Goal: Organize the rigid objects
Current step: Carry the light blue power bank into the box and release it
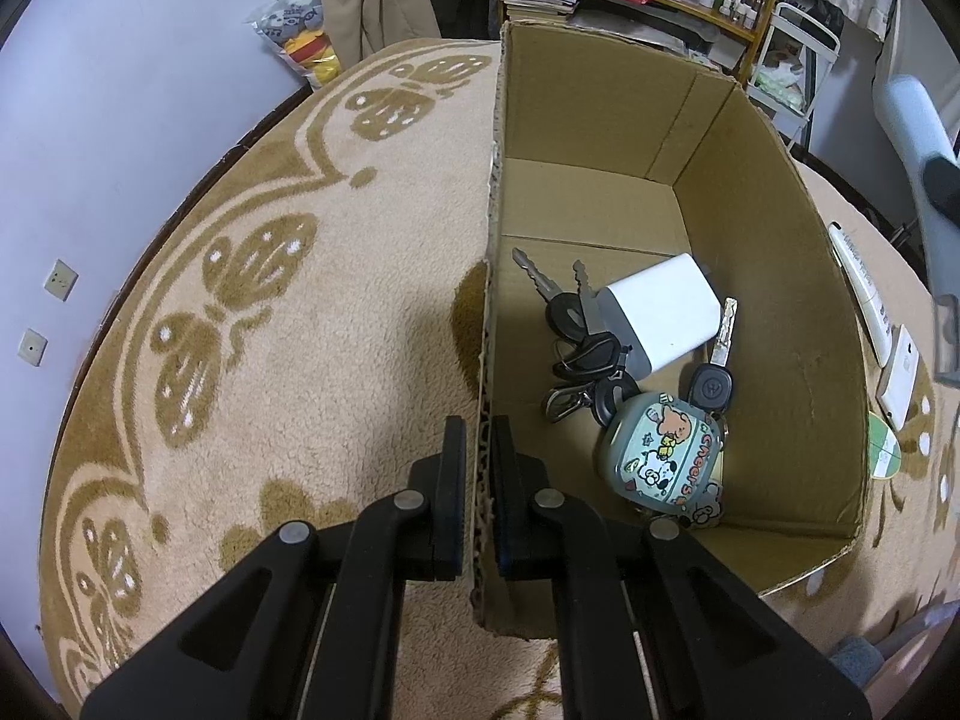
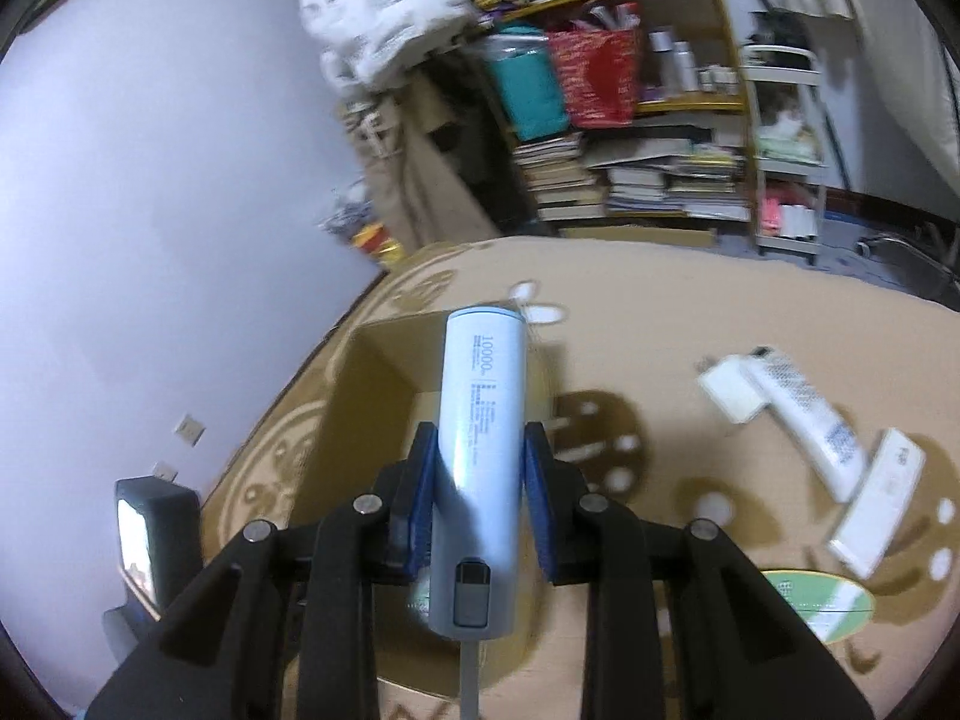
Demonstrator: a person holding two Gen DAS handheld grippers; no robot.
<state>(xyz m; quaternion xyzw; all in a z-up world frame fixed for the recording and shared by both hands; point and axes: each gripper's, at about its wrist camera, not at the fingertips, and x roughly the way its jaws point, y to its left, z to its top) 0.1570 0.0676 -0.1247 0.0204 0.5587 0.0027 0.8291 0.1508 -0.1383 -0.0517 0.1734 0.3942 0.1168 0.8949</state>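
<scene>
cardboard box [image 1: 780, 324] wall pinched by left tongs [image 1: 478, 444]; right tongs [image 2: 478, 450] clamp blurry, probably power bank [image 2: 480, 456].

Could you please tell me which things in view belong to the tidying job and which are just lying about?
Job:
cardboard box, its wall pinched by left gripper
power bank in right gripper
keys, charger, cartoon case
white tube

Lying about:
bookshelf
rug

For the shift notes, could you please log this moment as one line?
left claw: shut on brown cardboard box wall | right claw: holds pale blue power bank above box
</scene>
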